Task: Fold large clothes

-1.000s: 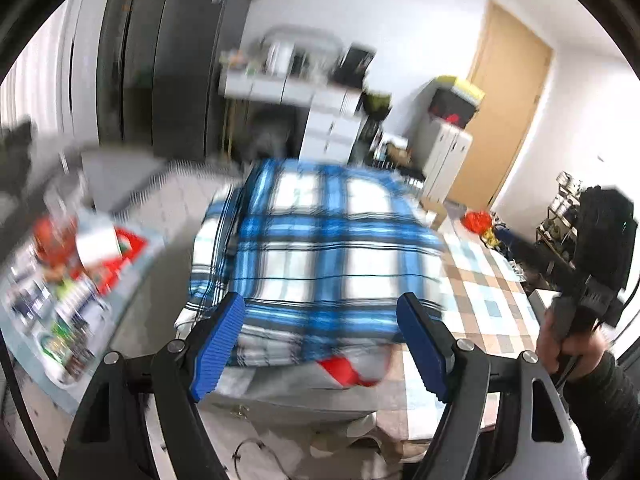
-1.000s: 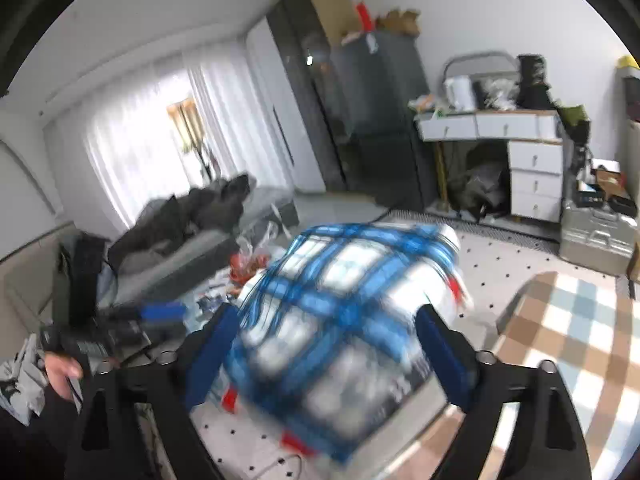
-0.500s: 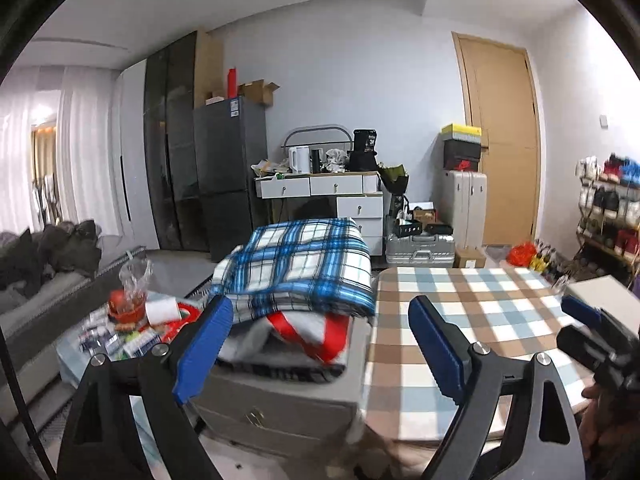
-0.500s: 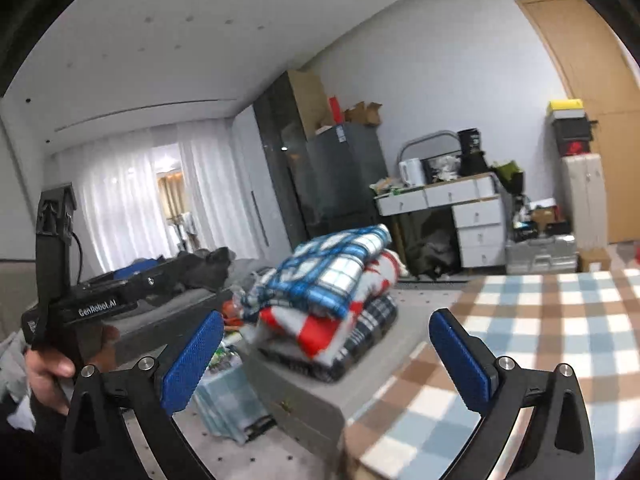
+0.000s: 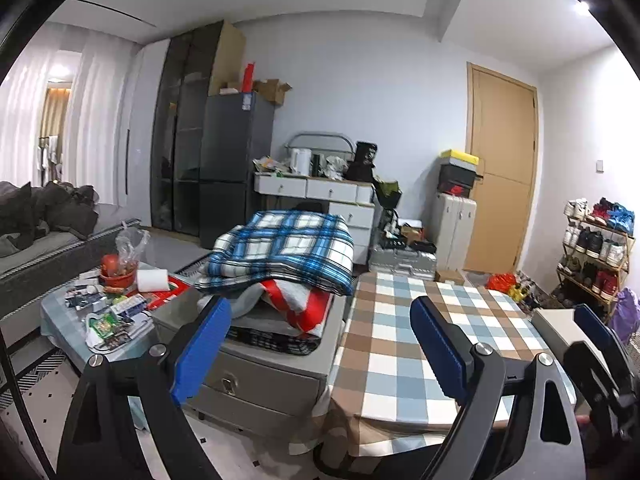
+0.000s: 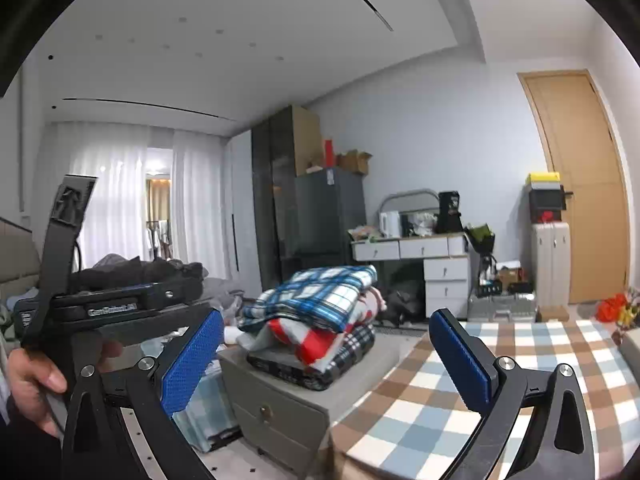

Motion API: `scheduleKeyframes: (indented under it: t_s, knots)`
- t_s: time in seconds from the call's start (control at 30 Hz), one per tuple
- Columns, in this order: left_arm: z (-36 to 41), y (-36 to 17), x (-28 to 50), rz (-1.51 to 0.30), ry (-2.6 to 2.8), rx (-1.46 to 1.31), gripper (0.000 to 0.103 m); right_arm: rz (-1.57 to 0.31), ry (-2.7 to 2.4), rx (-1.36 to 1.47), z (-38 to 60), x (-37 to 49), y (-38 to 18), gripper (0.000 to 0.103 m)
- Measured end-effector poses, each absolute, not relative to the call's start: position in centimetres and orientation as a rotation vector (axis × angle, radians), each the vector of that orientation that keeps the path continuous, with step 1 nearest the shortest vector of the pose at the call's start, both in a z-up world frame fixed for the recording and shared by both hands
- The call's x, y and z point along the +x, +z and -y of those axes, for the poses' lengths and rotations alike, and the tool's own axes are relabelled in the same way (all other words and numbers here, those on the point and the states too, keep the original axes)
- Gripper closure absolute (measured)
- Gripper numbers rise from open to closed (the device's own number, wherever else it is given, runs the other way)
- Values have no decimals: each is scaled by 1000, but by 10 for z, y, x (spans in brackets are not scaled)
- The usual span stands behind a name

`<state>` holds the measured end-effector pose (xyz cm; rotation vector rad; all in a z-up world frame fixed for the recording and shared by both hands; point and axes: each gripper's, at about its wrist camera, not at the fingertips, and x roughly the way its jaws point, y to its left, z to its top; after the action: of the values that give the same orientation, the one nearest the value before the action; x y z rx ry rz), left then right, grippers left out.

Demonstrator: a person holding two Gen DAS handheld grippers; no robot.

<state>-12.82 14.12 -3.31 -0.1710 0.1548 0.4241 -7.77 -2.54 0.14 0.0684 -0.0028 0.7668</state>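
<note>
1. Readable writing is scarce: the body of the left gripper [image 6: 120,304], seen side-on from the right wrist camera, carries a white printed label that is too blurred to spell out with confidence. A small sticker on the dark fridge [image 5: 240,136] cannot be read.
2. The folded blue plaid garment [image 5: 284,252] lies on top of a stack of folded clothes [image 6: 320,348] (a red-and-white piece and a dark checked one lie under it).
3. The stack sits on a grey drawer cabinet [image 5: 264,376], which stands touching the left edge of the table with the checked cloth [image 5: 416,340].
4. From the left wrist view the plaid fold's long axis runs roughly left to right, its front edge drooping over the pieces beneath; from the right wrist view it slopes up towards the white desk [image 6: 416,248].
5. The left gripper [image 5: 320,344] stands wide with nothing between its blue pads; the garment lies ahead, above the left pad, apart from it.
6. The right gripper [image 6: 324,356] is spread fully and empty too; the stack shows between its pads but farther off.
7. A hand [image 6: 36,380] grasps the left gripper's handle.
</note>
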Motion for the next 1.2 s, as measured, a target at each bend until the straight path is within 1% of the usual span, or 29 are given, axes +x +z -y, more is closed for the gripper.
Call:
scheduleKeyframes:
  t_s: [0.13, 0.3, 0.53, 0.9, 1.2]
  knots:
    - [-138, -37, -126, -148, 439, -146, 15, 62, 755, 55, 23, -96, 0, 0]
    - [-137, -45, -130, -144, 446, -159, 15, 74, 754, 41, 13, -99, 2, 0]
    - [-136, -53, -130, -172, 432, -160, 15, 32, 812, 132, 11, -89, -1, 0]
    - [-134, -56, -134, -192, 429, -164, 15, 20, 817, 142, 7, -95, -1, 0]
    - [-130, -54, -136, -190, 418, -151, 15, 51, 802, 106, 7, -103, 0, 0]
